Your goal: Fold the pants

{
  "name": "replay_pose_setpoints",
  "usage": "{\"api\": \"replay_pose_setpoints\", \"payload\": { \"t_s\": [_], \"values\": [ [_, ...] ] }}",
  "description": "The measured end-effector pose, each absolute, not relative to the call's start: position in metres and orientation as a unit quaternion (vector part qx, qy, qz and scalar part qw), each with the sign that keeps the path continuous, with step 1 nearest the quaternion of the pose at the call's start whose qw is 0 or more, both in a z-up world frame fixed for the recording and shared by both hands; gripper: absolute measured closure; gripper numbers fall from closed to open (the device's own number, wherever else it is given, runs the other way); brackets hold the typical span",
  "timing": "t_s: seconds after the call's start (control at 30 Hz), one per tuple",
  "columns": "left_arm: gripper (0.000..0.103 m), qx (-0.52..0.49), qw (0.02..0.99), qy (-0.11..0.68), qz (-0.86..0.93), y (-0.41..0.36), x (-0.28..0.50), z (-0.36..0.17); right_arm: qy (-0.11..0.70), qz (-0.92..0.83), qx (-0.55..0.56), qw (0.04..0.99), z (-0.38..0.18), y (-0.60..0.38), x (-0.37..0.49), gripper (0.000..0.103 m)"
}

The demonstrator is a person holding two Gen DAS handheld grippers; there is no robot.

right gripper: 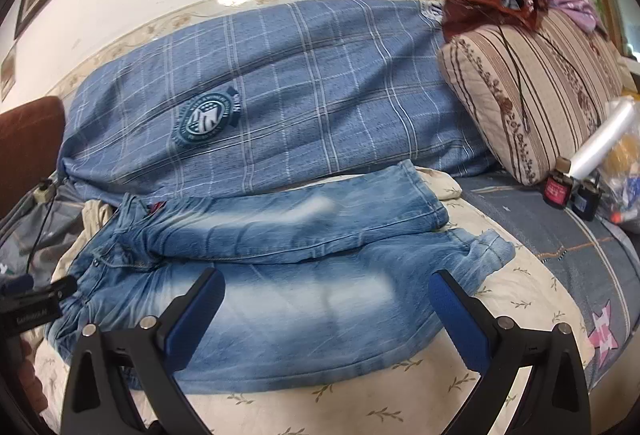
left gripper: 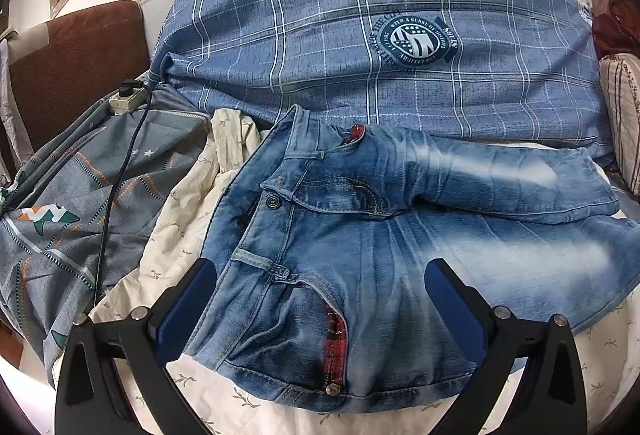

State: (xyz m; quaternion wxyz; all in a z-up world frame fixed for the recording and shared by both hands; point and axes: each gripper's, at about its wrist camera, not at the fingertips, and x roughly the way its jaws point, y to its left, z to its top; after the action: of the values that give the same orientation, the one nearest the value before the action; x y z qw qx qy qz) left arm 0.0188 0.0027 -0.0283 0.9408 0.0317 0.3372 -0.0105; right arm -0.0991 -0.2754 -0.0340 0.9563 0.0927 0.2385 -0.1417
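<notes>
Light blue washed jeans (left gripper: 384,247) lie on a cream floral sheet (left gripper: 184,203), waist to the left, legs running right. The far leg lies partly over the near one. My left gripper (left gripper: 320,275) is open and empty, hovering over the waist and near hip, by a red plaid pocket trim (left gripper: 335,347). In the right wrist view the jeans (right gripper: 280,275) show full length with cuffs at the right. My right gripper (right gripper: 326,285) is open and empty above the near leg's thigh. The left gripper (right gripper: 36,299) shows at that view's left edge.
A blue plaid quilt (left gripper: 360,35) is piled behind the jeans. A grey patterned cover (left gripper: 80,195) with a power strip (left gripper: 128,99) and black cable lies left. A striped pillow (right gripper: 532,87), small bottles (right gripper: 560,187) and a plastic bag (right gripper: 616,163) sit right.
</notes>
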Motion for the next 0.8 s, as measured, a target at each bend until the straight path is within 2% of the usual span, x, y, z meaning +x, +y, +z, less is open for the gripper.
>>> {"api": "replay_pose_setpoints", "payload": {
  "t_s": [0.4, 0.7, 0.8],
  "values": [
    [0.0, 0.033, 0.922, 0.385, -0.021, 0.002, 0.049, -0.04, 0.257, -0.167, 0.143, 0.941, -0.035, -0.348, -0.043, 0.0],
    [0.0, -0.002, 0.905, 0.425, -0.031, 0.019, 0.143, -0.022, 0.273, -0.164, 0.216, 0.923, -0.042, -0.446, 0.028, 0.002],
    [0.0, 0.01, 0.902, 0.432, -0.018, 0.023, 0.185, -0.014, 0.29, -0.159, 0.246, 0.911, -0.044, -0.47, 0.059, 0.006]
  ]
}}
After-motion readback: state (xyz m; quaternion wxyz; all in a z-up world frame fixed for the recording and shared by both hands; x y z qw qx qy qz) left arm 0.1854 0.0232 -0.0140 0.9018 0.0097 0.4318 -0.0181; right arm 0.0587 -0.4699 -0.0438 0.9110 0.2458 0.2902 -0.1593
